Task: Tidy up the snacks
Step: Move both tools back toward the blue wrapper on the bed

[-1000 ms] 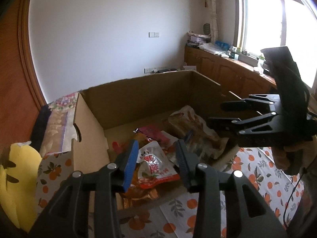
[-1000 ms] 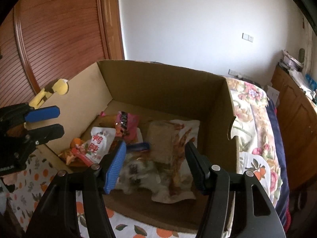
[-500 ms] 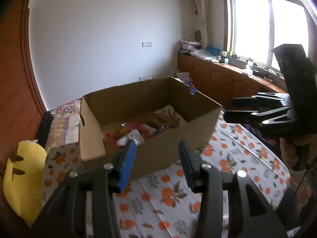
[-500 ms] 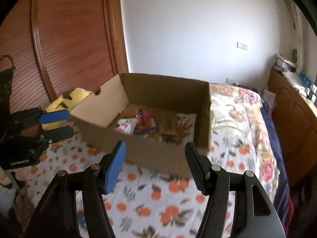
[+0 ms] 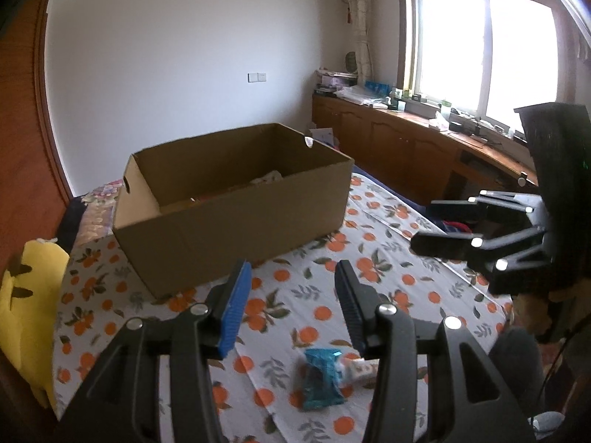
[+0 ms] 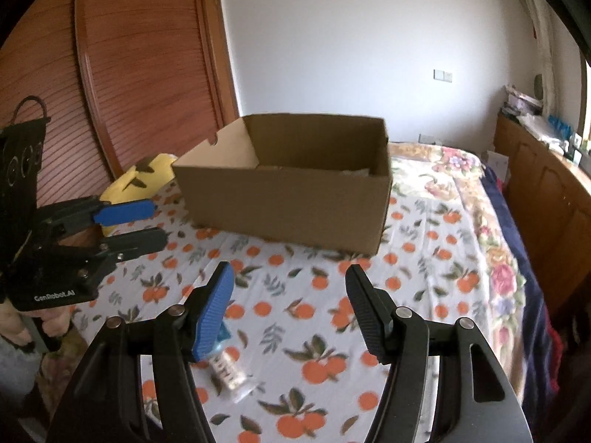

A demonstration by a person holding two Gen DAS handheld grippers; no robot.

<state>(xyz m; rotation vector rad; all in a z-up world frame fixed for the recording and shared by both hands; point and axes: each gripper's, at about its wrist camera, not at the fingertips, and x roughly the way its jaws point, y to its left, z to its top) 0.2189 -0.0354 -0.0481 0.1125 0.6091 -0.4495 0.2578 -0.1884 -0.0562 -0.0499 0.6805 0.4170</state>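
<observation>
We saw the blue snack packet [image 5: 320, 379] lying on the bedspread [image 5: 388, 277], long axis toward twelve o'clock, its label blurred. Both the left gripper [image 5: 291, 308] and right gripper [image 6: 290, 308] were spread, empty; the box [image 5: 236, 217] hid its contents.

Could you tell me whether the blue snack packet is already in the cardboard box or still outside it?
Outside. The blue snack packet lies on the orange-print sheet, well short of the cardboard box.
</observation>
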